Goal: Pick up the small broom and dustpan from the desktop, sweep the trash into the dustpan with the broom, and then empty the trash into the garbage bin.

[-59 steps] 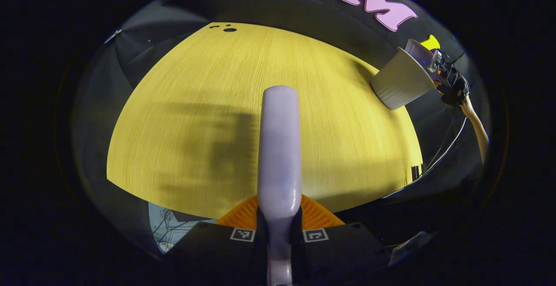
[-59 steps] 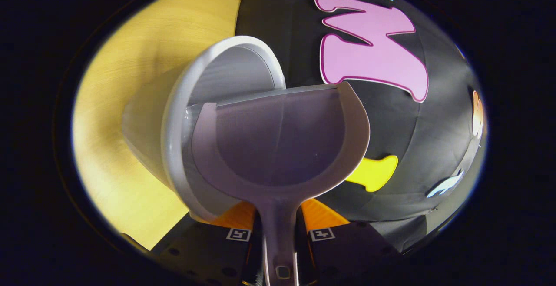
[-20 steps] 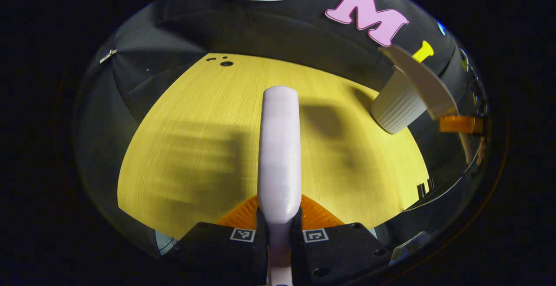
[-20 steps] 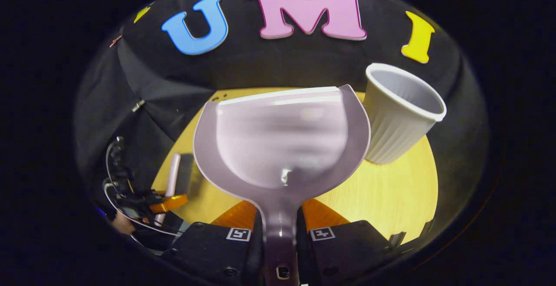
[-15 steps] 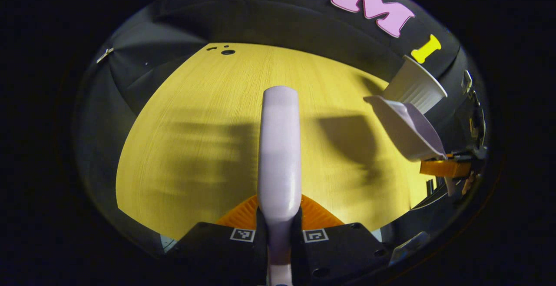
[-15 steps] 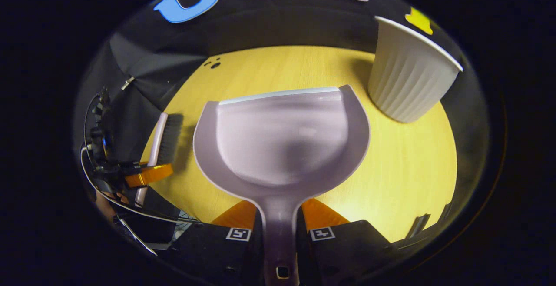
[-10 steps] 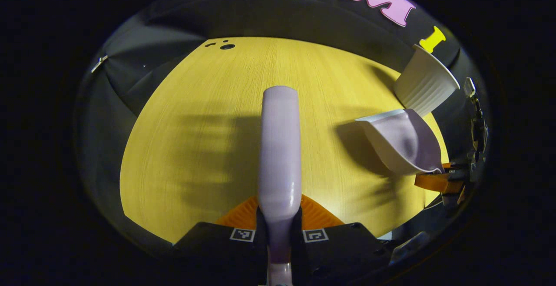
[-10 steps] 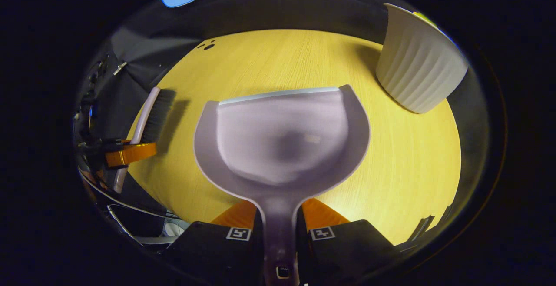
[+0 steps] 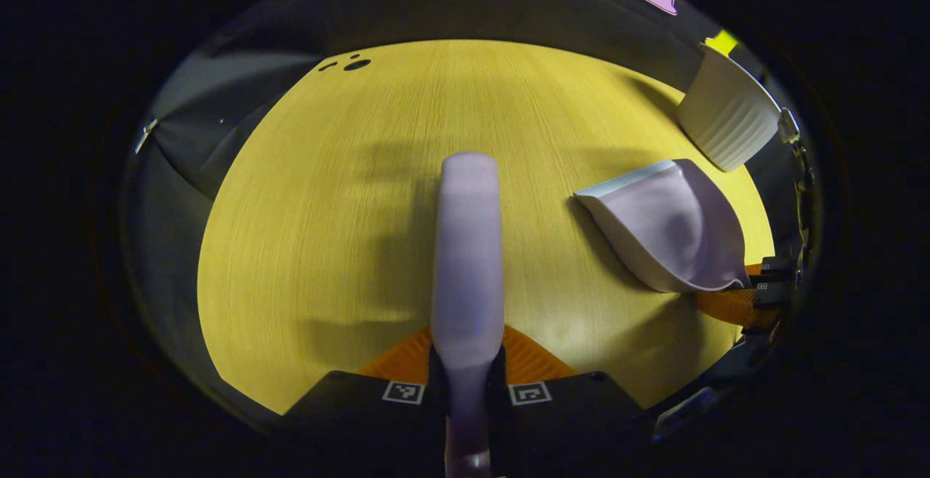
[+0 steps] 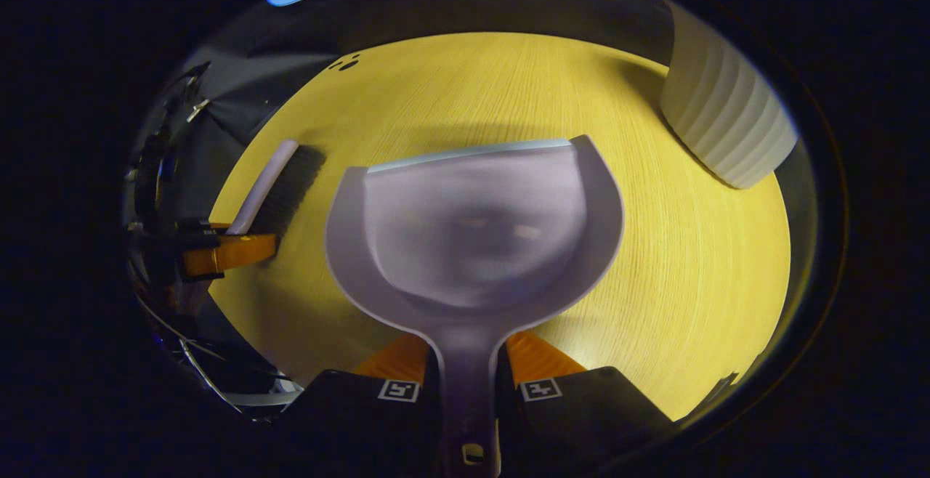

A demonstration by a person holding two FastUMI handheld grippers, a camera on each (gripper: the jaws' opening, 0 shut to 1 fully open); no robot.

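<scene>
Yellow wood-grain table (image 9: 312, 195) under black booth cloth, shadows across the middle. Nearest in the left gripper view, left tool (image 9: 466, 362) clamped on the handle of the small broom (image 9: 467, 245), both fingers pressing its sides, pale back of the brush head reaching forward over the table. In the right gripper view, right tool (image 10: 465, 362) closed likewise on the stem of the lilac dustpan (image 10: 472, 231), pan empty, front lip low over the wood; contact with the table not clear. Seen from there at left, broom bristles dark, pointing down at the table. Farther right, near the back edge, white ribbed garbage bin (image 9: 726, 118) standing upright, apart from the dustpan.
</scene>
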